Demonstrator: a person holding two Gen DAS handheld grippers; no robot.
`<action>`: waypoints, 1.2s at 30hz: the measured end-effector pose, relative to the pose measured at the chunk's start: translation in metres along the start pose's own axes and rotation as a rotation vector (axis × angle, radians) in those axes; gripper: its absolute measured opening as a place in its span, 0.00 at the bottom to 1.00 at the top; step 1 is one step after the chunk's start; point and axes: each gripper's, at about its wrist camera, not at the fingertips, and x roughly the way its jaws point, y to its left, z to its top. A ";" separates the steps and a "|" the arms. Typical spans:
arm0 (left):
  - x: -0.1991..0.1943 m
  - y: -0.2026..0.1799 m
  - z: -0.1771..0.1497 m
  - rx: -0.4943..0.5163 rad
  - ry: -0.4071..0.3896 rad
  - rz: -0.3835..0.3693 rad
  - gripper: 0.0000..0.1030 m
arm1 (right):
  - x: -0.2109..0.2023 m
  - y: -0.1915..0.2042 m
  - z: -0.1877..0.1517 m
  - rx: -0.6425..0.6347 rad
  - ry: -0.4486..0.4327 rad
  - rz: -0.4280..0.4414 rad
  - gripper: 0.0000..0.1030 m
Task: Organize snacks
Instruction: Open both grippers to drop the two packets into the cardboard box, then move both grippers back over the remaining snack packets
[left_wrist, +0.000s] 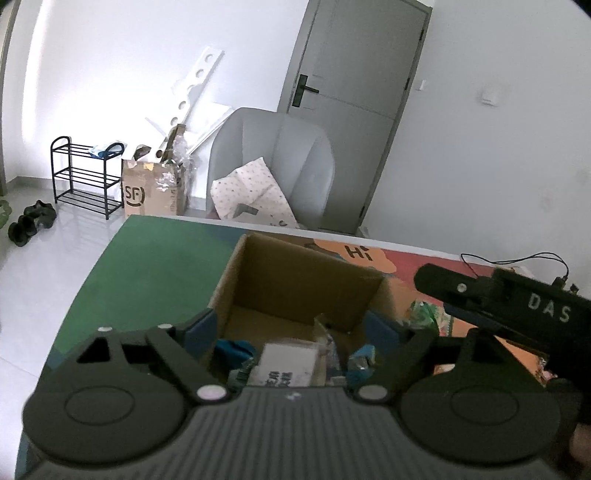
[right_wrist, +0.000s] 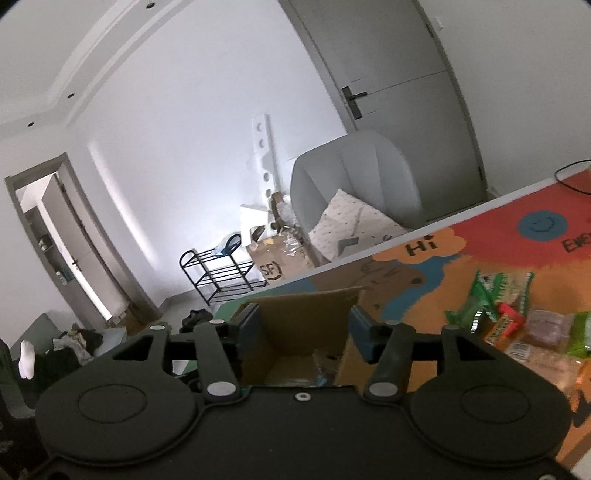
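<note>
An open cardboard box (left_wrist: 295, 280) stands on the colourful table mat (left_wrist: 155, 266). Inside it lie a blue packet (left_wrist: 234, 349), a white packet with black print (left_wrist: 288, 362) and a small blue packet (left_wrist: 364, 360). My left gripper (left_wrist: 291, 330) hangs over the box's near side, open wide, nothing between its blue pads. The right gripper's black housing (left_wrist: 517, 302) reaches in from the right, beside the box's right corner. In the right wrist view my right gripper (right_wrist: 306, 332) is open with nothing held, the box (right_wrist: 306, 314) just beyond. Several loose snack packets (right_wrist: 517, 321) lie on the mat to the right.
Behind the table stand a grey armchair (left_wrist: 273, 162) with a dotted cushion, a taped cardboard carton (left_wrist: 153, 192) on the floor and a black shoe rack (left_wrist: 85, 173). A thin black cable (left_wrist: 517, 258) lies at the table's far right edge. A grey door (left_wrist: 354, 92) is shut.
</note>
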 end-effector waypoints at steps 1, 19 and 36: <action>0.000 -0.002 0.000 0.001 0.000 -0.005 0.85 | -0.002 -0.002 0.000 0.002 -0.002 -0.009 0.55; -0.012 -0.050 -0.007 0.038 -0.024 -0.060 0.92 | -0.060 -0.062 -0.007 0.038 -0.026 -0.149 0.63; -0.003 -0.108 -0.027 0.104 0.011 -0.142 0.93 | -0.103 -0.112 -0.016 0.069 -0.059 -0.255 0.85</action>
